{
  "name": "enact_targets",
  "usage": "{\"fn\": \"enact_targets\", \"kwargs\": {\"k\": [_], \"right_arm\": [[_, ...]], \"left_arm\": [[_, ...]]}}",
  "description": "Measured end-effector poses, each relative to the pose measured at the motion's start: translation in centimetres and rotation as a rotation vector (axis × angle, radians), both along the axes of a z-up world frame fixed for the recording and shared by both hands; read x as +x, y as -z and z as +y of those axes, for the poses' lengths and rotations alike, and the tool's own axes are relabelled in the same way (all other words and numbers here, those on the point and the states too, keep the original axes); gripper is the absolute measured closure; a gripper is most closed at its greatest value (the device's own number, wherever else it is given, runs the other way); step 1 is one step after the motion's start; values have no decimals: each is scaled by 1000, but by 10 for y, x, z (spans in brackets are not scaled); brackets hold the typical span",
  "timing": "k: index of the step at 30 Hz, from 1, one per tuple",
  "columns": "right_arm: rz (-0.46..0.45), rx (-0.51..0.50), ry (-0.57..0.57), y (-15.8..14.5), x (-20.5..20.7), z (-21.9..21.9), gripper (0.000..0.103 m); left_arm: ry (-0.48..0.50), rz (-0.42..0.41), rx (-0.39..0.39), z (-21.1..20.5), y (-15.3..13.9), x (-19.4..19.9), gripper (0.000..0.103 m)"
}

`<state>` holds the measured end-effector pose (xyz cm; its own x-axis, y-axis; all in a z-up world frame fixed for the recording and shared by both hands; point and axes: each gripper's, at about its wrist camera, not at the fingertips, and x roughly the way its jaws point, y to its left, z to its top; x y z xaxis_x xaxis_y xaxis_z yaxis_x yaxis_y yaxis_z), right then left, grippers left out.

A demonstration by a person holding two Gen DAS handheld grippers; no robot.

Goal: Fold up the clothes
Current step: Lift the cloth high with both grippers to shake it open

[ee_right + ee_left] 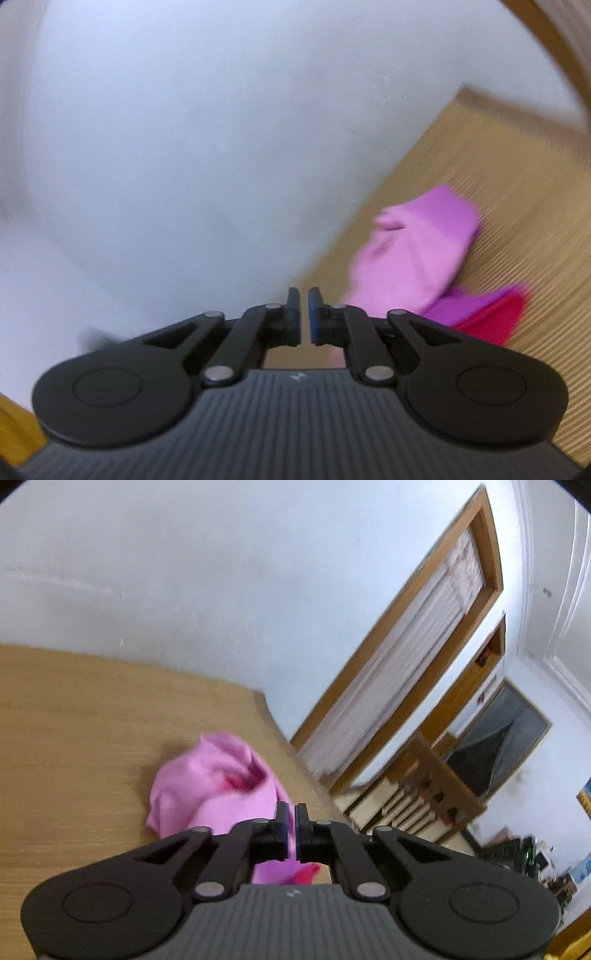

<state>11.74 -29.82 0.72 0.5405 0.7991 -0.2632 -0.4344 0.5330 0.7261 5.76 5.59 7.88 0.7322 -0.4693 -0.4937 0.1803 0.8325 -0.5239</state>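
Both claws are hanging empty: left claw [291, 825] nearly closed, right claw [304, 315] w/ a slim gap. Pink cloth [214, 782] is lying bunched on table [74, 738], lower centre. Risk, imo: grabbing the bunch blind gives a crooked fold.

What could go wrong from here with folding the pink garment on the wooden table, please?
The pink garment lies bunched near the wooden table edge, so a pull could drag it off. The left gripper pinches only a thin bit of cloth, if any, which may slip. The right gripper holds nothing, so the fold may go uneven.
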Motion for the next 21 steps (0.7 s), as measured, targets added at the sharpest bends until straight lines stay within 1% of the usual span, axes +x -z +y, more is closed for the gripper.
{"fn": "enact_targets", "kwargs": {"k": [2, 4, 6, 8, 9, 10, 11, 12, 13, 14, 15, 16, 17, 18, 19, 20, 21], "right_arm": [[-29, -174, 15, 1, -9, 18, 61], [-43, -321, 40, 14, -18, 27, 60], [-35, -438, 38, 29, -21, 32, 60], [-19, -523, -7, 44, -18, 41, 60], [-11, -551, -37, 51, -16, 45, 60], [-1, -572, -58, 59, -10, 50, 61], [4, -594, -72, 66, -7, 51, 61], [-3, -613, -84, 71, -6, 52, 61], [-15, -628, -94, 75, -4, 55, 61], [-27, -634, -101, 78, -2, 60, 61], [-30, -632, -113, 82, 1, 64, 61], [-28, -627, -130, 86, 4, 66, 62], [-24, -627, -150, 89, 4, 66, 64], [-19, -628, -172, 92, 4, 66, 68], [-24, -630, -185, 94, 2, 66, 72], [-28, -618, -191, 93, 0, 64, 88], [-28, -596, -197, 92, -2, 62, 96]], "left_arm": [[45, 66, 14, -9, 15, -2, 89], [99, 146, 34, -26, 40, -2, 78], [141, 216, 53, -48, 64, 3, 75], [185, 260, 73, -67, 83, 11, 72], [199, 265, 79, -75, 90, 16, 68], [212, 266, 84, -82, 97, 22, 61], [224, 266, 89, -89, 103, 28, 57], [228, 263, 95, -95, 109, 33, 50], [221, 259, 108, -102, 111, 39, 48], [210, 263, 124, -108, 115, 46, 46], [200, 270, 140, -114, 120, 54, 39], [197, 283, 146, -118, 126, 61, 35], [194, 305, 139, -119, 134, 67, 36], [188, 332, 128, -119, 143, 74, 40], [175, 349, 114, -119, 149, 79, 58], [160, 364, 96, -117, 152, 82, 72], [145, 383, 79, -114, 154, 84, 102]]}}
